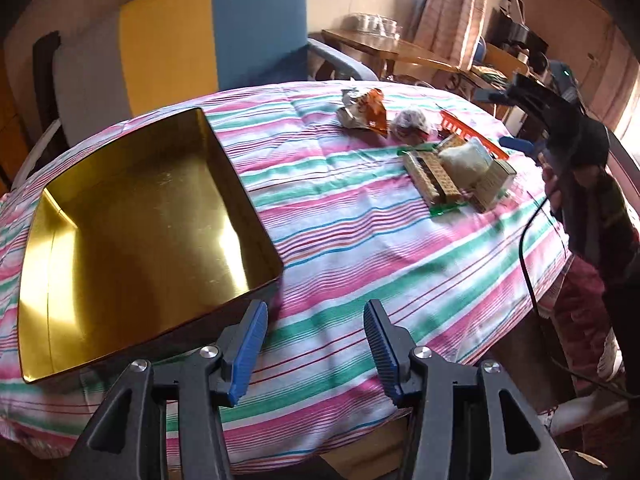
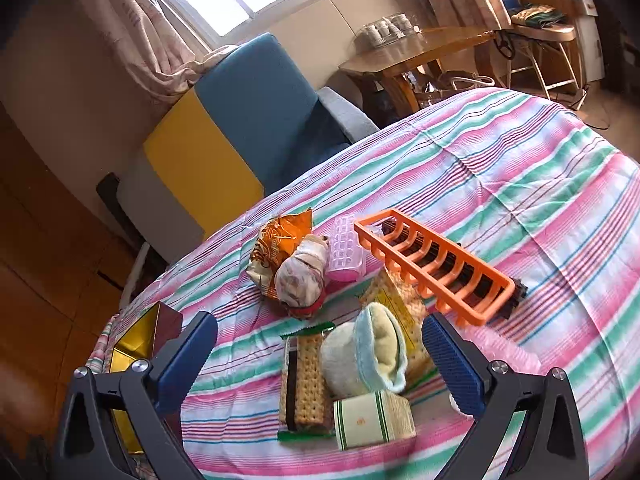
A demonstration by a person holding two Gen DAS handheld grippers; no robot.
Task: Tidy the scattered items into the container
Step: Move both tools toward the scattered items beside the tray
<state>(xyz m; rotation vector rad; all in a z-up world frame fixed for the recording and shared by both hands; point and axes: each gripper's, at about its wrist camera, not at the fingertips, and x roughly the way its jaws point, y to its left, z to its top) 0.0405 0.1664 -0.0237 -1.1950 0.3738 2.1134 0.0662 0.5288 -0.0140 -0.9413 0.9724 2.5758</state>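
An empty gold tin [image 1: 132, 236] lies on the striped cloth [image 1: 360, 240], left of my open left gripper [image 1: 316, 352]. In the right wrist view my open right gripper [image 2: 320, 364] hovers over a pile: a cracker pack [image 2: 304, 388], a rolled pale sock [image 2: 368, 360], a small green-striped box [image 2: 372, 420], an orange rack [image 2: 436, 264], a pink case [image 2: 345, 254], an orange snack bag [image 2: 280, 240] and a wrapped bun [image 2: 300, 280]. The pile also shows in the left wrist view [image 1: 448, 168], far right of the tin, with the right gripper [image 1: 560, 120] behind it.
A blue, yellow and grey chair [image 1: 180, 48] stands behind the table. A wooden side table [image 2: 420, 52] with clear cups stands by the curtained window. The tin's corner [image 2: 136, 340] shows left of the right gripper. A black cable [image 1: 528, 248] hangs at the table's right edge.
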